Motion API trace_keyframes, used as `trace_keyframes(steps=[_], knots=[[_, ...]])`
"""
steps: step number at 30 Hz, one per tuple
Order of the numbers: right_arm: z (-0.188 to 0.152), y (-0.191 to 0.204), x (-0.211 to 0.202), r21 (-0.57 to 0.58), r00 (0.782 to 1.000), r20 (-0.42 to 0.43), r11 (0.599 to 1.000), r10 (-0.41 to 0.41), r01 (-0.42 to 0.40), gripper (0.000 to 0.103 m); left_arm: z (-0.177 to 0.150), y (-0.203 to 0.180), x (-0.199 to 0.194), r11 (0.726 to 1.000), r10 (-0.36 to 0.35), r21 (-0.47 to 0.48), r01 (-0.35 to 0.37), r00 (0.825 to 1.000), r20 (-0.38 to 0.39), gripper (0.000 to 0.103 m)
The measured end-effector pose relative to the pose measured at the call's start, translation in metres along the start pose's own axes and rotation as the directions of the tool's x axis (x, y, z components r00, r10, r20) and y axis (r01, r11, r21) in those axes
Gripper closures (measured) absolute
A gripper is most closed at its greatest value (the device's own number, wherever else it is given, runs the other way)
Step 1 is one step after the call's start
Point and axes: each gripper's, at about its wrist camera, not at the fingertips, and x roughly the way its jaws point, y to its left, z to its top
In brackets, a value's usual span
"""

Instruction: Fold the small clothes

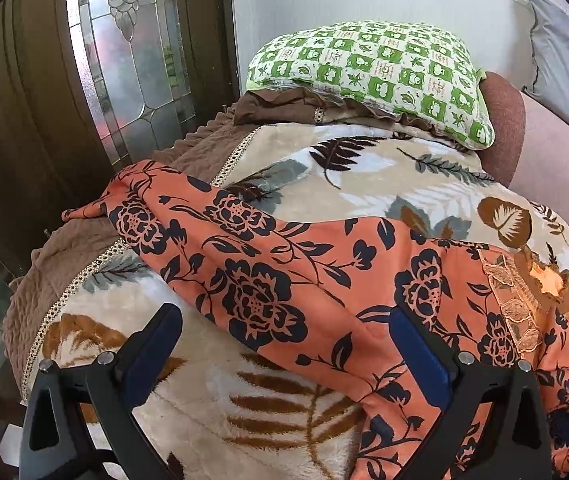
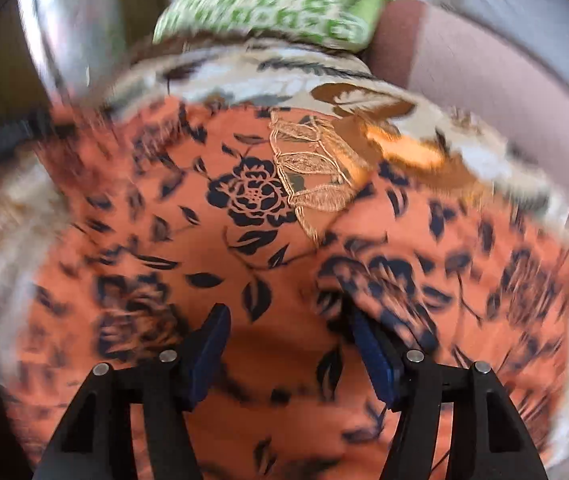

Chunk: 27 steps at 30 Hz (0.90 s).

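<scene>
Garment: an orange floral top [image 1: 284, 280] with dark blue blooms lies spread across a leaf-print blanket [image 1: 364, 168], filling the lower right of the left wrist view and the centre of the right wrist view.
Sleeve: one long sleeve [image 1: 136, 208] runs toward the middle left of the frame, its cuff over the blanket's brown quilted edge.
Neckline: a lace collar [image 2: 308, 168] sits upper centre in the right wrist view.
Handling: likely thin, light and limp; it should drape and slide rather than hold a crease. The lace looks delicate.
Where to grip: probably the sleeve cuff or a hem or shoulder edge, not the lace.
Left gripper [image 1: 284, 344]: fingers wide apart, nothing held, over the cloth's lower edge.
Right gripper [image 2: 288, 344]: fingers apart, empty, above the body of the top; a fold lies against the right finger.
Backdrop: green checked pillow [image 1: 368, 76], upper centre.
</scene>
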Motion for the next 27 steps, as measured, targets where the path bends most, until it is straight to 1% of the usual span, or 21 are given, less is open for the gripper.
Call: trace_keyframes(steps=[1, 2, 3, 4, 5, 6, 7, 8, 10, 11, 13, 14, 16, 17, 19, 21, 22, 24, 26, 27], knots=[[-0.005, -0.020, -0.007, 0.111, 0.997, 0.015, 0.991, 0.071, -0.073, 0.036, 0.000, 0.001, 0.000, 1.000, -0.006, -0.002, 0.006, 1.000, -0.002, 0.000], [-0.010, -0.033, -0.011, 0.181, 0.994, 0.030, 0.977, 0.108, -0.111, 0.036, 0.000, 0.001, 0.000, 1.000, -0.009, -0.003, 0.009, 1.000, -0.003, 0.000], [-0.016, -0.053, -0.014, 0.292, 0.986, 0.055, 0.942, 0.155, -0.164, 0.036, 0.001, 0.002, 0.000, 1.000, -0.013, -0.003, 0.013, 1.000, -0.004, 0.000], [-0.020, -0.068, -0.016, 0.369, 0.979, 0.080, 0.907, 0.188, -0.204, 0.036, 0.001, 0.003, -0.001, 1.000, -0.017, -0.005, 0.017, 1.000, -0.003, 0.000], [-0.026, -0.087, -0.018, 0.464, 0.963, 0.130, 0.844, 0.236, -0.269, 0.036, 0.001, 0.004, -0.001, 1.000, -0.020, -0.007, 0.020, 1.000, -0.002, 0.000], [-0.031, -0.101, -0.019, 0.530, 0.948, 0.177, 0.786, 0.265, -0.319, 0.036, 0.001, 0.005, -0.002, 1.000, -0.024, -0.009, 0.024, 1.000, -0.001, 0.000], [-0.035, -0.114, -0.020, 0.594, 0.935, 0.222, 0.723, 0.276, -0.354, 0.036, 0.001, 0.006, -0.003, 1.000, -0.029, -0.012, 0.029, 1.000, 0.002, 0.000], [-0.038, -0.126, -0.020, 0.653, 0.933, 0.245, 0.666, 0.265, -0.361, 0.036, 0.001, 0.007, -0.004, 0.999, -0.032, -0.012, 0.032, 0.999, 0.004, 0.000], [-0.042, -0.142, -0.017, 0.727, 0.930, 0.277, 0.580, 0.241, -0.367, 0.036, 0.001, 0.008, -0.005, 0.999, -0.035, -0.004, 0.035, 0.999, 0.006, 0.000], [-0.043, -0.148, -0.014, 0.755, 0.931, 0.284, 0.544, 0.231, -0.366, 0.036, 0.001, 0.009, -0.006, 0.999, -0.035, 0.000, 0.035, 0.999, 0.008, 0.000], [-0.038, -0.154, -0.006, 0.792, 0.943, 0.253, 0.514, 0.216, -0.330, 0.036, 0.001, 0.011, -0.006, 0.999, -0.039, -0.001, 0.039, 0.999, 0.010, 0.000], [-0.036, -0.156, -0.002, 0.810, 0.945, 0.253, 0.489, 0.207, -0.324, 0.036, 0.002, 0.011, -0.006, 0.999, -0.041, -0.001, 0.041, 0.999, 0.009, 0.000], [-0.028, -0.156, 0.003, 0.837, 0.954, 0.241, 0.459, 0.179, -0.298, 0.036, 0.003, 0.013, -0.005, 0.999, -0.042, -0.002, 0.042, 0.999, 0.006, 0.000], [-0.021, -0.153, 0.002, 0.839, 0.960, 0.232, 0.467, 0.156, -0.278, 0.035, 0.003, 0.015, -0.004, 0.999, -0.040, -0.005, 0.040, 0.999, 0.004, 0.000], [-0.001, -0.141, 0.002, 0.813, 0.966, 0.219, 0.522, 0.136, -0.258, 0.035, 0.005, 0.019, -0.002, 0.999, -0.042, -0.022, 0.042, 0.999, -0.001, 0.000], [0.028, -0.120, 0.009, 0.766, 0.967, 0.210, 0.591, 0.141, -0.253, 0.035, 0.006, 0.024, -0.001, 0.999, -0.041, -0.034, 0.041, 0.999, -0.004, 0.000], [0.043, -0.105, 0.013, 0.735, 0.967, 0.205, 0.628, 0.154, -0.256, 0.035, 0.007, 0.026, 0.000, 0.999, -0.034, -0.038, 0.034, 0.999, -0.003, 0.000], [0.071, -0.063, 0.023, 0.646, 0.967, 0.176, 0.720, 0.182, -0.253, 0.035, 0.009, 0.034, 0.004, 0.998, -0.016, -0.054, 0.015, 1.000, -0.009, 0.000], [0.094, -0.014, 0.037, 0.519, 0.968, 0.117, 0.817, 0.223, -0.251, 0.035, 0.011, 0.045, 0.009, 0.996, 0.006, -0.087, -0.008, 1.000, -0.023, 0.000], [0.102, 0.011, 0.045, 0.449, 0.965, 0.082, 0.855, 0.251, -0.260, 0.035, 0.012, 0.052, 0.012, 0.994, 0.018, -0.107, -0.022, 0.999, -0.032, 0.000]])
